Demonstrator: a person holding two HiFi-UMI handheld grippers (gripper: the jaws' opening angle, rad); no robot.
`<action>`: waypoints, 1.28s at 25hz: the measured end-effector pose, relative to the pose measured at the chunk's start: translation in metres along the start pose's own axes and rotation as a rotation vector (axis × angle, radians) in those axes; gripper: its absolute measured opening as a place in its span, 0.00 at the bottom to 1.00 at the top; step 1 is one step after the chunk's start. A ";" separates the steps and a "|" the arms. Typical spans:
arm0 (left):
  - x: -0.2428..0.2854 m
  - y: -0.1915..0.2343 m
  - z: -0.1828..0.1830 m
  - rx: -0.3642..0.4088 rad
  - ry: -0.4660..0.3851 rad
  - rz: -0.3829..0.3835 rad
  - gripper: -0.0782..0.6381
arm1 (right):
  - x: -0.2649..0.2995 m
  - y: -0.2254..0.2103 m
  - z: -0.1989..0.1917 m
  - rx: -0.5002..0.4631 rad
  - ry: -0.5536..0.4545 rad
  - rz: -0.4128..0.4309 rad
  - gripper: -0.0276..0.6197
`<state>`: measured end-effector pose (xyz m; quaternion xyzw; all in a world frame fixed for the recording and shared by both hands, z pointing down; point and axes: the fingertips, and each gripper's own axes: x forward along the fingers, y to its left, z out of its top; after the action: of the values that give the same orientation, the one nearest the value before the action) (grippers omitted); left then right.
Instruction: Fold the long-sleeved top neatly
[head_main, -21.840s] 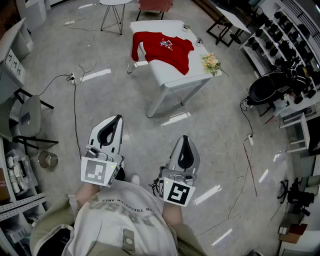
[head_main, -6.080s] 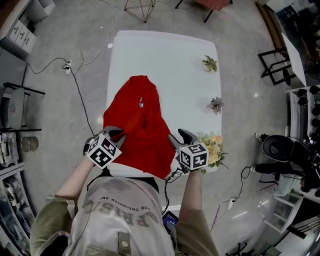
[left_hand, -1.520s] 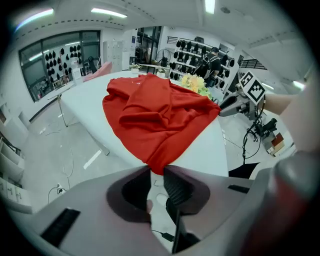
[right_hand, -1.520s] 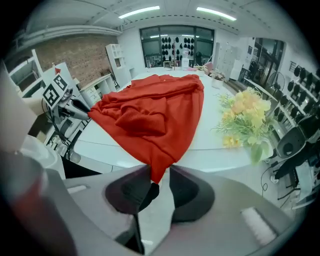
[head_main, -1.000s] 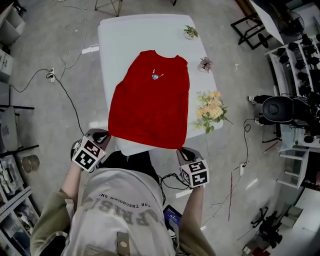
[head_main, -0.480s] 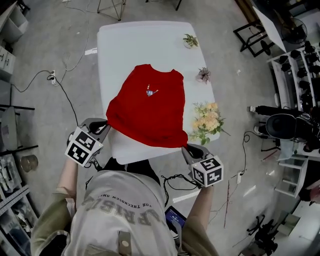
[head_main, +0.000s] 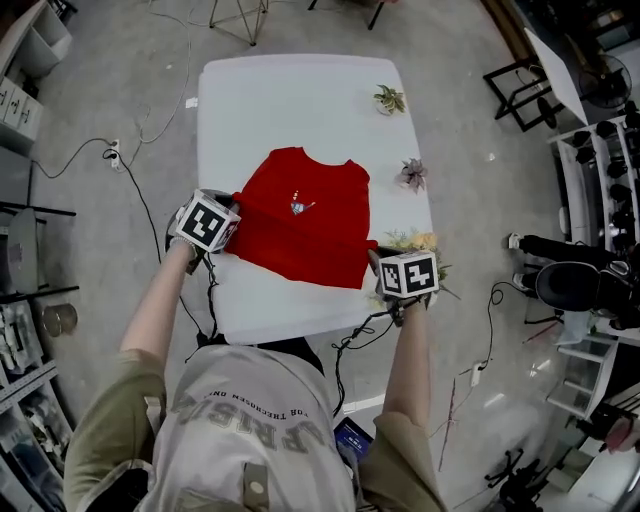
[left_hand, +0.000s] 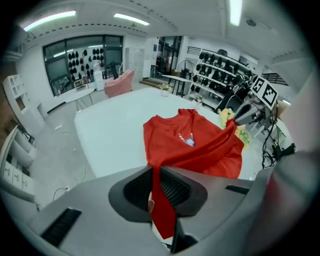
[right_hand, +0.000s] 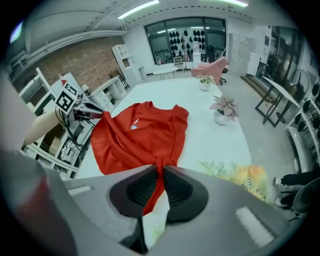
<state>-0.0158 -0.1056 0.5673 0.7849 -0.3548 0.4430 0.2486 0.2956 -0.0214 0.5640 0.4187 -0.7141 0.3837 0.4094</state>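
Sleeves can't be made out. Red top (head_main: 305, 225) on desk (head_main: 290, 95), near edge lifted taut; left gripper (left_hand: 156, 187) and right gripper (right_hand: 161, 182) jaws pinch its corners.

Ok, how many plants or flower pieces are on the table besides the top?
3, by the right edge of the table: a small green plant at the far end, a pinkish plant midway, a flower bunch partly behind the right gripper. No others seen.
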 end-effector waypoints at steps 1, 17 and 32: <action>0.006 0.008 0.000 -0.023 0.008 0.037 0.16 | 0.006 -0.005 0.006 -0.007 0.005 -0.022 0.11; -0.006 -0.035 -0.098 0.027 0.125 -0.044 0.51 | 0.017 0.038 -0.071 0.055 -0.010 0.052 0.51; -0.062 -0.078 -0.194 -0.131 0.180 -0.233 0.21 | -0.003 0.083 -0.162 -0.038 0.145 0.069 0.13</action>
<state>-0.0778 0.1004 0.6010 0.7600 -0.2658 0.4557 0.3796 0.2632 0.1530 0.6038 0.3570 -0.7038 0.4134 0.4542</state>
